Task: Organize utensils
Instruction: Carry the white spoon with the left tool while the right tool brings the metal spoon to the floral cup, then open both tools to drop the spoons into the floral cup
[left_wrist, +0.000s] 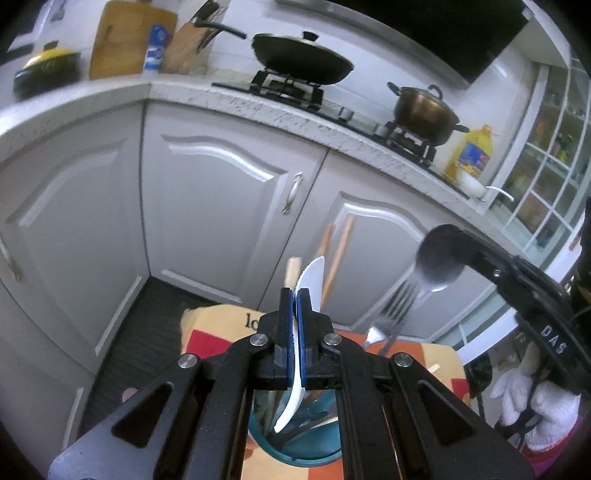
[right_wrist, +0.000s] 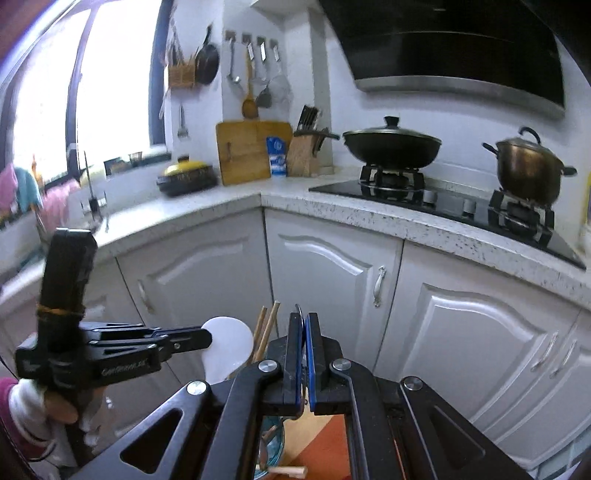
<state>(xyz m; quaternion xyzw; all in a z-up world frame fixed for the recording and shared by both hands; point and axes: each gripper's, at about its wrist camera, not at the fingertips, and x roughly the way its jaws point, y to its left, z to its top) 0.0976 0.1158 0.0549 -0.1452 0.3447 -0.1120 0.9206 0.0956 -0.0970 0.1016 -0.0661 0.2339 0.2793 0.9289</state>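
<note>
My left gripper (left_wrist: 294, 295) is shut on a white plastic spoon (left_wrist: 308, 280), which is tilted, its lower end over a teal utensil cup (left_wrist: 295, 456). In the right wrist view that left gripper (right_wrist: 207, 339) shows at the left, with the white spoon's (right_wrist: 227, 347) round bowl at its tips. My right gripper (left_wrist: 456, 243) comes in from the right, shut on a metal spoon (left_wrist: 434, 264). In its own view the right gripper (right_wrist: 303, 319) pinches the metal spoon's thin edge (right_wrist: 301, 314). Wooden chopsticks (left_wrist: 338, 254) and a blurred fork (left_wrist: 395, 306) stand behind the grippers.
An orange and red cloth (left_wrist: 424, 354) covers the table under the cup. White cabinet doors (left_wrist: 221, 206) stand close ahead below a speckled counter (left_wrist: 258, 107). On it are a wok (left_wrist: 301, 61), a pot (left_wrist: 424, 110) and an oil bottle (left_wrist: 471, 155). A gloved hand (left_wrist: 532, 402) holds the right gripper.
</note>
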